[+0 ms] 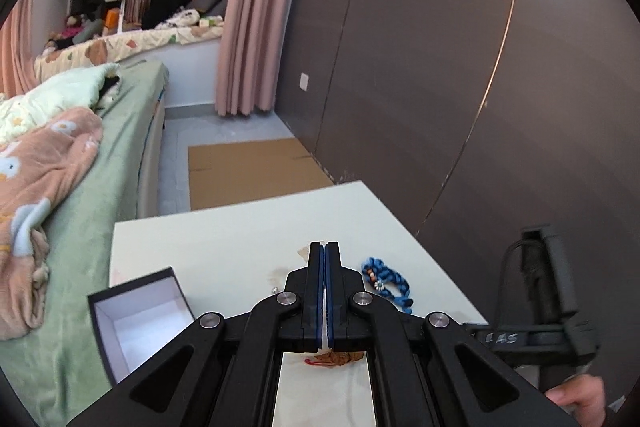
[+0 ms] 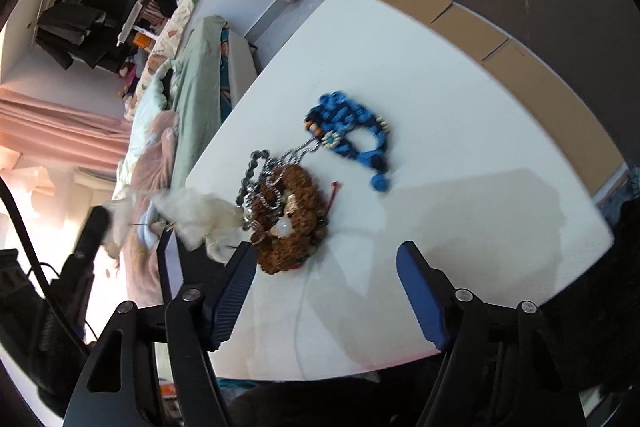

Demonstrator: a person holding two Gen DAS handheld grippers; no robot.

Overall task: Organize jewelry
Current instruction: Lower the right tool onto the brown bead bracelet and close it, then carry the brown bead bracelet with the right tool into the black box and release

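Observation:
A blue braided bracelet [image 1: 388,285] lies on the white table [image 1: 224,239], just right of my left gripper [image 1: 324,247], whose jaws are pressed together with nothing seen between them. A brown beaded bracelet [image 1: 338,357] shows under that gripper's body. An open black jewelry box [image 1: 140,319] with a white lining stands at the table's left edge. In the right wrist view my right gripper [image 2: 326,255] is open above the table, near the brown bracelet [image 2: 290,223], which is tangled with metal chains [image 2: 256,179]. The blue bracelet [image 2: 352,139] lies beyond it.
A bed with green and pink bedding [image 1: 60,163] runs along the table's left side. A dark panelled wall [image 1: 460,67] stands behind the table. Flat cardboard [image 1: 248,171] lies on the floor beyond. White crumpled material [image 2: 200,217] sits by the chains.

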